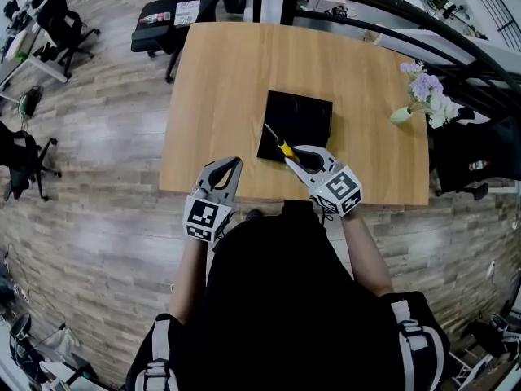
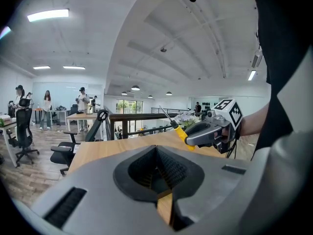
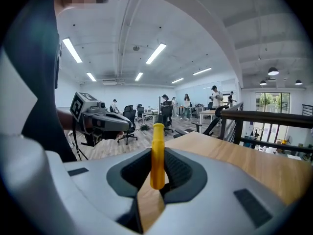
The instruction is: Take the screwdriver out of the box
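A wooden table (image 1: 220,96) fills the middle of the head view, and the person's dark torso hides part of its near edge. A black box (image 1: 301,112) lies on it, so evenly dark that its inside cannot be made out. At the box's near edge, the right gripper (image 1: 295,158) is clamped on the yellow handle of the screwdriver (image 1: 282,147), raised above the table. The left gripper (image 1: 234,164), jaws together and empty, is over the table's near edge.
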Demonstrator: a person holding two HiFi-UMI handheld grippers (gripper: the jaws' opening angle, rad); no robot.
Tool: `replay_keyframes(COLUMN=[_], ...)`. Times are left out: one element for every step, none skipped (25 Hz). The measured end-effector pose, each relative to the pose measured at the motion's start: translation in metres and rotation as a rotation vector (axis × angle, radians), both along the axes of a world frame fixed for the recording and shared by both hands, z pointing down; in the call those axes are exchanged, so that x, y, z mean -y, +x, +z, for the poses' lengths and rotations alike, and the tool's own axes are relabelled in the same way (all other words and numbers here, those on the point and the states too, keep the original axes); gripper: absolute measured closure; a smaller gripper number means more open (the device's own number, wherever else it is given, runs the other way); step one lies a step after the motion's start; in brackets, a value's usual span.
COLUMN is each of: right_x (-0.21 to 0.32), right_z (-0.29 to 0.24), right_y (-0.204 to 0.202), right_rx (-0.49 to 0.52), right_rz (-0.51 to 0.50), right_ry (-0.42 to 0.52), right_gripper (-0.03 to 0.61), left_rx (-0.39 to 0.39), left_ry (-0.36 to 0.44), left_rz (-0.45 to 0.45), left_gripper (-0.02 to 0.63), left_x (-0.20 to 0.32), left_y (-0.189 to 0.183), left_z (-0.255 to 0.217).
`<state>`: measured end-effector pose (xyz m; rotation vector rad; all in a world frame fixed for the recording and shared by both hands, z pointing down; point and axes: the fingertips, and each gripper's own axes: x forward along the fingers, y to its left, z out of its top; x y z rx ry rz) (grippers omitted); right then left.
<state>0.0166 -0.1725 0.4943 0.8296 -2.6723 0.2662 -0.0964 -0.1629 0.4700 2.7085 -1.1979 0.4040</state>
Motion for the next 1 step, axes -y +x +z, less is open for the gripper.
replay_keyframes(right_x=[0.0002], right_z=[-0.0003], right_y=[-0.0013], right_rx=[-0.001], right_rz=[-0.002], right_ry=[0.001], right_gripper=[0.485], left_rx=[0.000], left_ry=[0.001], left_rz=[0.000], left_gripper=[0.591], left_x=[0.0003], left_y=[-0.0012], left_z=[-0.0001])
